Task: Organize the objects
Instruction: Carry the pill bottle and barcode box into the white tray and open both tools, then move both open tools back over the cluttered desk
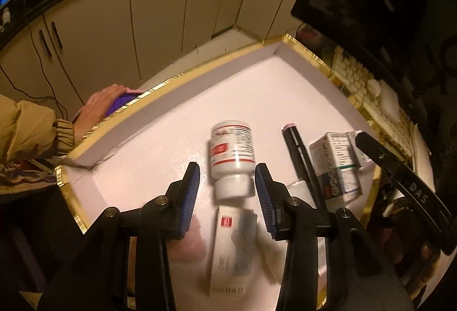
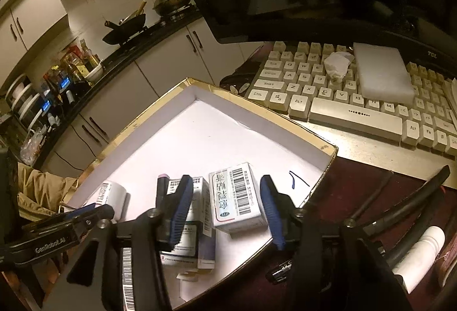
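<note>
We are in a home kitchen: cabinets (image 1: 160, 13), a wok (image 2: 125, 25) on the stove, bottles (image 2: 77, 59), plus a keyboard (image 2: 342, 93).

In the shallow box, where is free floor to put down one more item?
The far half of the box is bare, from its far corner down to the white bottle, black tube and barcode carton. The near corner is crowded with cartons.

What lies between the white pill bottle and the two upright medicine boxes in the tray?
A black tube with a pink tip lies between the bottle and boxes, shown in the left wrist view.
</note>
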Demonstrator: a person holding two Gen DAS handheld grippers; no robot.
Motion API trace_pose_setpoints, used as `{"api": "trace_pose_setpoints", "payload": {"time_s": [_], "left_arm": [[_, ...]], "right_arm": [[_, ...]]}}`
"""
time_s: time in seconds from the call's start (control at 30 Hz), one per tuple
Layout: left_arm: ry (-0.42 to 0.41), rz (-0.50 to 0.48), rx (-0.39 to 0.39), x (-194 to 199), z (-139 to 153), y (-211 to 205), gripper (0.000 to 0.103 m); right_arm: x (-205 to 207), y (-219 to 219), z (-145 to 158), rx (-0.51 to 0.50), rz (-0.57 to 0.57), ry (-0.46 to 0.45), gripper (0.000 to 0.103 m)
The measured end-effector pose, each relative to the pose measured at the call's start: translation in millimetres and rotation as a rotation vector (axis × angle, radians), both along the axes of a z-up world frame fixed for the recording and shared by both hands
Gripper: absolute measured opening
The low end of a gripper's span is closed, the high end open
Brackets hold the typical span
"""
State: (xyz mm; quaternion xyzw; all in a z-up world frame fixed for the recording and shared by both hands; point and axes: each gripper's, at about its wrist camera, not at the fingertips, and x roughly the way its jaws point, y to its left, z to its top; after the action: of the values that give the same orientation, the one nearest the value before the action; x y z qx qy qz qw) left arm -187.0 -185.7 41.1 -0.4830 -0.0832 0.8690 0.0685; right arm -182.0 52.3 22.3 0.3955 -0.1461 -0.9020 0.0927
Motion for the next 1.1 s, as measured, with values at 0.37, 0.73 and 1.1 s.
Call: {"api": "trace_pose_setpoints", "payload": {"time_s": [0.37,0.73,1.1], "left_arm": [[0.19,-0.103,0.097,71.3,38.5,14.1,0.052],[0.147,-0.385,0.023,108.6,22.9,117.4,0.052],[0.13,-0.442,-0.071,116.0,3.1,162.9,0.052]], "right_arm": [[99.4,19.5,24.9,-0.061,-0.027,0.041,0.053],[190.2,84.0,-5.6,-0.047,-0.17,-0.027,0.053],[188.1,119.7,-10.9,-0.081,-0.22,-0.016,0.053]]}}
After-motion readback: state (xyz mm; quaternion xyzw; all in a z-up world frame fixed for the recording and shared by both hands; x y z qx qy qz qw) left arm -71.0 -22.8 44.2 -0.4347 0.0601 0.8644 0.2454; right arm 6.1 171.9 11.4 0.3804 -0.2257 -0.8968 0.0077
